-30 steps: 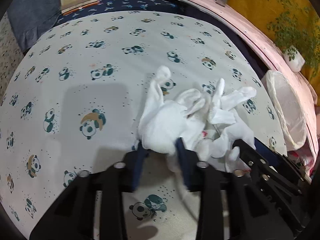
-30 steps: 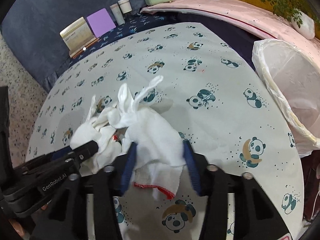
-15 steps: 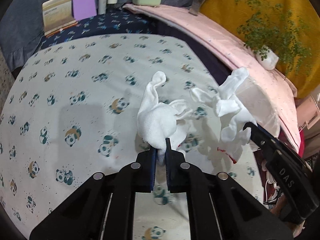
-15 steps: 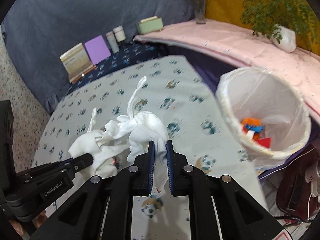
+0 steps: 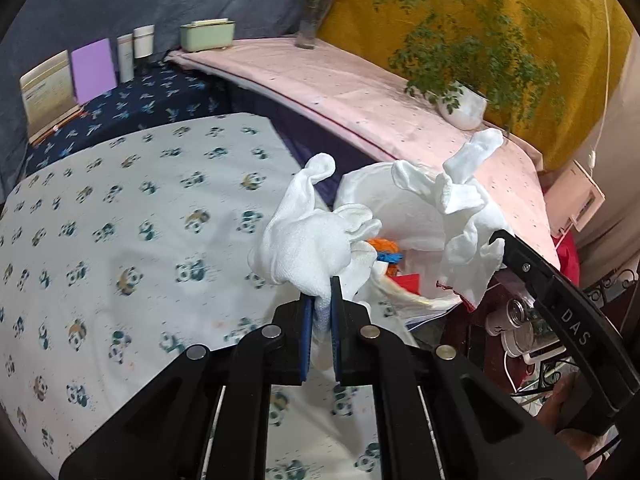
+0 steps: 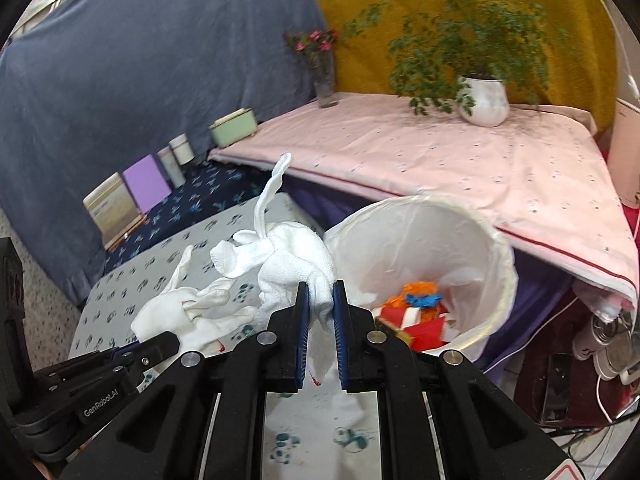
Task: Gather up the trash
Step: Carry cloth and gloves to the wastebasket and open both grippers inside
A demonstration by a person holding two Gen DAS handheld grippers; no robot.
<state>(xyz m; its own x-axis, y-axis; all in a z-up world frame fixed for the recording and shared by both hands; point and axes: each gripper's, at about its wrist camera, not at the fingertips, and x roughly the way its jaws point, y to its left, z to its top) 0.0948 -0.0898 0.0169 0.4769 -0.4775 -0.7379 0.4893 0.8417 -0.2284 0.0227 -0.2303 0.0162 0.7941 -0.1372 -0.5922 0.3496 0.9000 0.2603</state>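
1. My left hand-held gripper is clenched on a crumpled white glove; the blue pads pinch the fabric and the rest bunches up above the tips.
2. My right hand-held gripper is clamped on a second white glove, with one thin finger of it sticking straight up. Its jaws have just been closing, with this glove between them.
3. Both gloves hang in the air, clear of the panda-print worktop.
4. The bin, lined with a white bag, sits at the worktop's far right edge. From the right wrist it lies just to the right of the glove I hold there.
5. Orange, blue and red scraps lie at the bottom of the bin.
6. From the left wrist the other glove appears over the bin's rim, though I cannot be sure how high above it.
7. A potted plant stands on the pink-covered ledge behind the bin.
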